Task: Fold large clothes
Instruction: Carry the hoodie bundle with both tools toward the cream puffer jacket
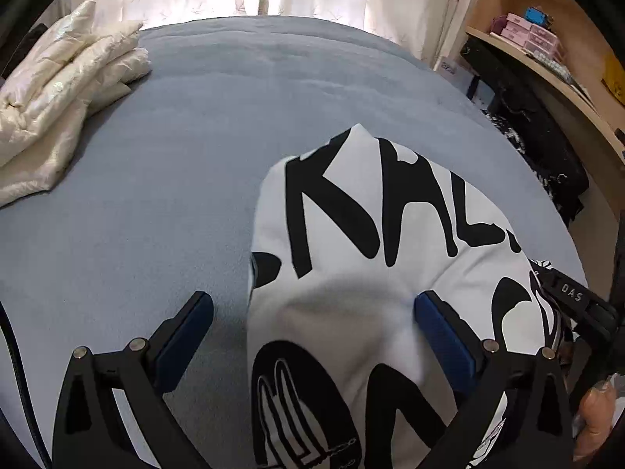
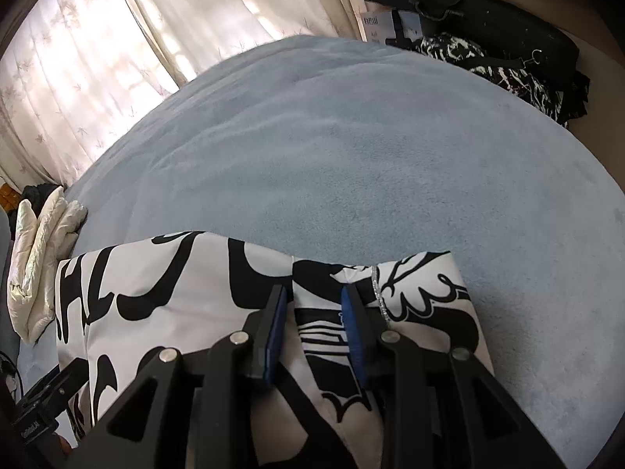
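A white garment with big black lettering [image 1: 363, 242] lies folded on the blue-grey bed cover [image 1: 195, 136]. My left gripper [image 1: 312, 312] is wide open, its fingers either side of the garment's near left edge, holding nothing. The garment also shows in the right wrist view [image 2: 175, 293] on the bed cover [image 2: 371, 156]. My right gripper [image 2: 314, 301] hovers over the garment's right part, jaws partly open with cloth showing between the blue pads [image 2: 353, 328]; no grip is visible.
A folded cream puffer jacket [image 1: 58, 90] lies at the bed's far left, also seen in the right wrist view [image 2: 39, 262]. Black and patterned clothes [image 1: 539, 144] hang off the right side below wooden shelves [image 1: 547, 51]. Curtains [image 2: 97, 58] hang behind the bed.
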Action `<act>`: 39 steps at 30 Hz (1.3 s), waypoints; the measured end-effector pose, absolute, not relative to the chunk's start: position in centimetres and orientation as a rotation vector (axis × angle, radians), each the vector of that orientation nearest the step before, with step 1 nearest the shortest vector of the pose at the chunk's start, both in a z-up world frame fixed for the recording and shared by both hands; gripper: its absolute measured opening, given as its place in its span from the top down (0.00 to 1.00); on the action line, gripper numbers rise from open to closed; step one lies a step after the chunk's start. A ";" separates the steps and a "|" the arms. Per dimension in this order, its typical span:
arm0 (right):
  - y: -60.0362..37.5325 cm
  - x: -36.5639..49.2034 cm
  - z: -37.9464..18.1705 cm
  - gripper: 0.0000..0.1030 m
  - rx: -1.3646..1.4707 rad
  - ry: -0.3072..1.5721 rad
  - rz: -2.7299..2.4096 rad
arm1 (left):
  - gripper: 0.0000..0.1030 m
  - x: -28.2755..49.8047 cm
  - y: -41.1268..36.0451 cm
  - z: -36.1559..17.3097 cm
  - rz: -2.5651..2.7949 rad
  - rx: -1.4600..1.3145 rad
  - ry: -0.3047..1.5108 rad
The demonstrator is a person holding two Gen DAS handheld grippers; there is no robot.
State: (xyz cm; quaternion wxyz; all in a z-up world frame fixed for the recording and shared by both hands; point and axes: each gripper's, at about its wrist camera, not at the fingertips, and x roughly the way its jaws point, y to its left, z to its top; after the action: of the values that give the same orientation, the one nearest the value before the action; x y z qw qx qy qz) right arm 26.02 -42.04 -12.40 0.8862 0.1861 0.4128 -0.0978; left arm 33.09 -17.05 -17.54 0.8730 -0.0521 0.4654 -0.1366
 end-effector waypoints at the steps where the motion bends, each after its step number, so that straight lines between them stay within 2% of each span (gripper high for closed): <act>1: -42.2 26.2 -12.0 0.66 0.391 0.884 -0.196 | 0.01 32.8 -17.0 -17.0 -0.261 -0.095 0.976; 5: -43.7 25.1 -8.4 0.33 0.537 0.923 -0.071 | 0.01 31.0 -16.6 -14.6 -0.295 -0.099 1.005; 9: -45.0 22.9 -4.4 0.27 0.520 0.930 0.008 | 0.01 28.9 -14.9 -12.7 -0.394 -0.184 1.032; 13: -45.9 21.1 -3.9 0.21 0.429 1.017 0.046 | 0.01 27.0 -13.0 -13.2 -0.435 -0.216 1.080; 18: -47.6 19.4 -7.8 0.21 0.426 1.189 0.097 | 0.01 25.6 -11.5 -17.0 -0.464 -0.268 1.203; 23: -47.1 19.4 -12.0 0.21 0.531 1.269 0.178 | 0.01 25.4 -10.8 -19.2 -0.498 -0.408 1.212; 28: -45.3 20.8 -13.9 0.10 0.547 1.207 0.251 | 0.01 25.6 -12.2 -20.0 -0.553 -0.395 1.195; 34: -45.1 21.8 -14.1 0.13 0.576 1.141 0.330 | 0.01 27.0 -13.9 -20.6 -0.615 -0.424 1.207; 36: -45.0 21.8 -13.8 0.21 0.552 1.134 0.325 | 0.01 27.0 -14.0 -20.4 -0.630 -0.408 1.212; 39: -44.7 21.6 -13.0 0.44 0.506 1.127 0.320 | 0.05 26.9 -14.7 -19.5 -0.599 -0.361 1.200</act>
State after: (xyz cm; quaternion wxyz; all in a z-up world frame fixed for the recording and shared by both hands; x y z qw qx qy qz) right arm 21.56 -44.67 -13.04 0.8033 0.2360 0.5260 0.1494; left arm 26.90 -14.73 -19.52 0.7683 -0.1665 0.5530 -0.2760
